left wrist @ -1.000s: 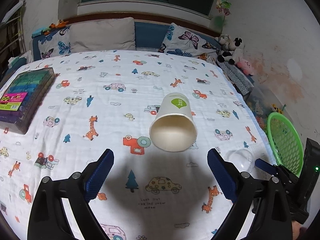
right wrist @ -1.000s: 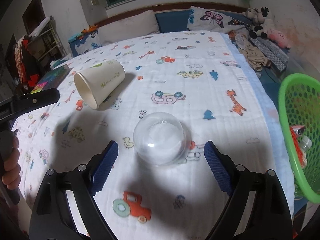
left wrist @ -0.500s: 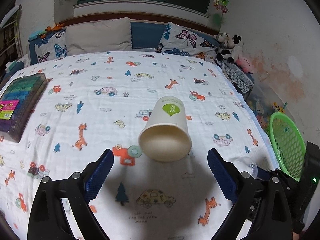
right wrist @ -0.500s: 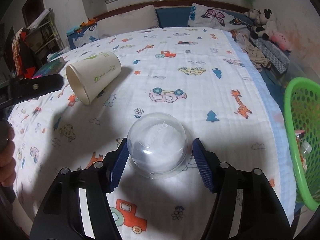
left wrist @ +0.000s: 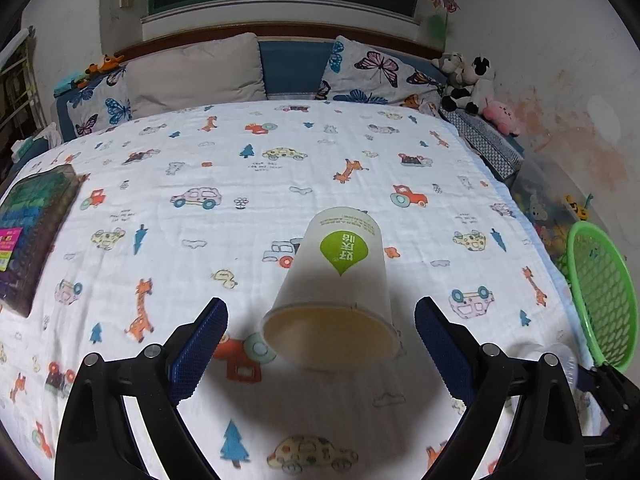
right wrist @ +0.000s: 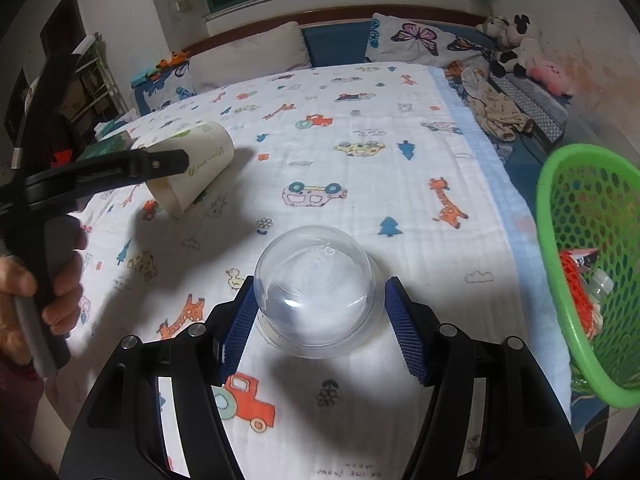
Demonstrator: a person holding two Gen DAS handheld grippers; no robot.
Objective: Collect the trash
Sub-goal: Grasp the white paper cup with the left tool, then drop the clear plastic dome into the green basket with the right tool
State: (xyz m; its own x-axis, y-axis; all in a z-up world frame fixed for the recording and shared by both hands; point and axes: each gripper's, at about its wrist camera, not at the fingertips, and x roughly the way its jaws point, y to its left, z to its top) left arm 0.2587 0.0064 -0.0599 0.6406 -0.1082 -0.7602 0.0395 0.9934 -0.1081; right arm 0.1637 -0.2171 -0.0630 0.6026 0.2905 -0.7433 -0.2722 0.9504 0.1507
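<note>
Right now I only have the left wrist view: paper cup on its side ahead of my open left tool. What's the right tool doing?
Observer: The right tool has just been closing its jaws. Its pads sit against the clear dome lid between them.
Operator: Lid off the bed?
Observer: It doesn't look lifted. Its rim seems flat on the blanket, dome side up.
Operator: Anything in the basket?
Observer: Yes. The green basket holds a red mesh piece and what looks like a clear bottle.
</note>
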